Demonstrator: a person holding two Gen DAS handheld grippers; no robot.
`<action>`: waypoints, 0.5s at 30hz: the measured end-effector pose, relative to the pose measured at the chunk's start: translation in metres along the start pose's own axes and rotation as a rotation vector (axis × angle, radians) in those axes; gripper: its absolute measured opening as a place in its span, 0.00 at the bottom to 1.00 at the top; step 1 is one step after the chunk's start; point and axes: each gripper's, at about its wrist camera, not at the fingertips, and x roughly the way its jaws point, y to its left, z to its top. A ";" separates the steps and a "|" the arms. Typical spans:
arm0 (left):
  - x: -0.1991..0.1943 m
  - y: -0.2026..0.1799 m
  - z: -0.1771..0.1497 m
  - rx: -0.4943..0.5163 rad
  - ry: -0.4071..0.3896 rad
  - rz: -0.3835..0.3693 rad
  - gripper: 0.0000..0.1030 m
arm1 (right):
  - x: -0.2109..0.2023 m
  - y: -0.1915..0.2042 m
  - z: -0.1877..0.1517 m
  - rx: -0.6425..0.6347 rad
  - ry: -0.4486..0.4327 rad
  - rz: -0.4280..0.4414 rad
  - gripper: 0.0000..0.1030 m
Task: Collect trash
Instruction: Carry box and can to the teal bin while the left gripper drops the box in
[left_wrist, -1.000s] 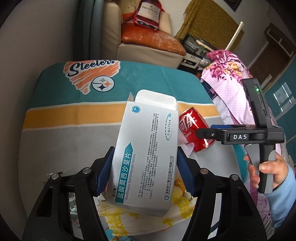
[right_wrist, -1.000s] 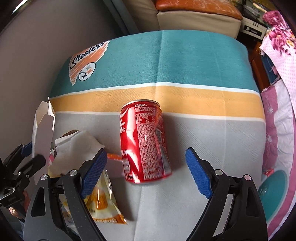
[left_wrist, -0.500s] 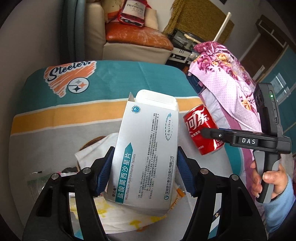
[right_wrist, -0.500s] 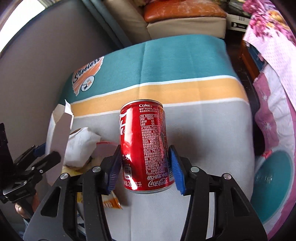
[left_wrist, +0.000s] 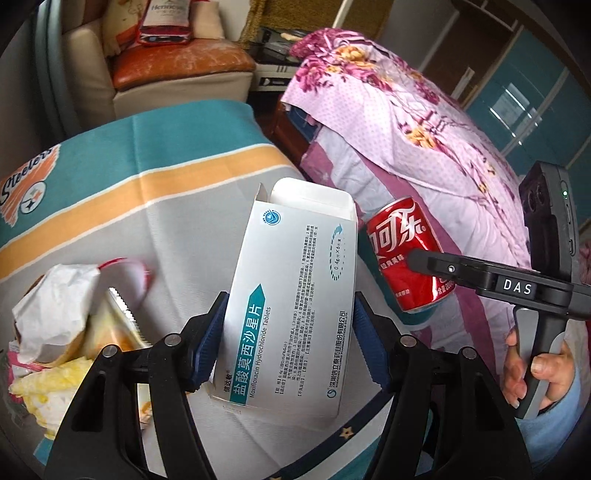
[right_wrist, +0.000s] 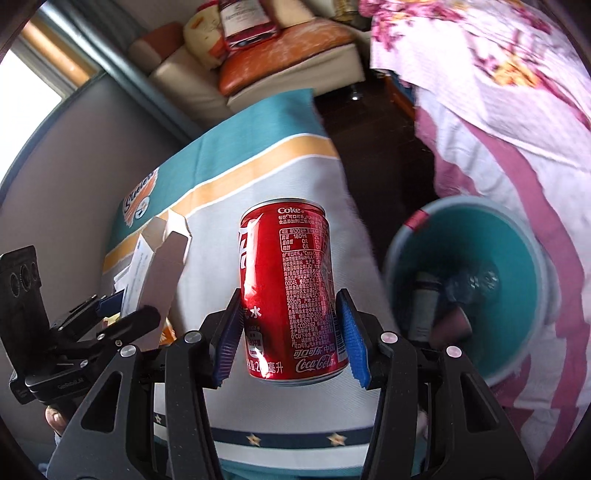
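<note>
We hold our left tongs (left_wrist: 290, 339) clenched on a white medicine box (left_wrist: 291, 295), its top flap open, the blue pads (left_wrist: 210, 339) pressing both long sides, and the box is lifted above the worktop (left_wrist: 173, 221) with its striped Steelers cloth. Our right tongs (right_wrist: 291, 336) grasp a red Coke can (right_wrist: 290, 288) upright between the blue pads, also raised off the cloth. In the left wrist view the same can (left_wrist: 406, 254) shows just beside the box, past the worktop edge. On the cloth at the left lie a crumpled white paper (left_wrist: 55, 302) and a yellow wrapper (left_wrist: 55, 387), touching each other. Right of the can, lower down beside the flowered bedcover (right_wrist: 517, 110), a teal bin (right_wrist: 524, 258) stands with several items inside.
</note>
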 end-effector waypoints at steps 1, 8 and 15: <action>0.006 -0.012 0.000 0.016 0.011 -0.005 0.64 | -0.006 -0.011 -0.004 0.018 -0.010 -0.002 0.46; 0.051 -0.083 0.001 0.137 0.098 -0.017 0.65 | -0.043 -0.086 -0.021 0.144 -0.083 -0.036 0.46; 0.095 -0.130 0.008 0.179 0.160 -0.030 0.65 | -0.057 -0.129 -0.027 0.189 -0.114 -0.079 0.46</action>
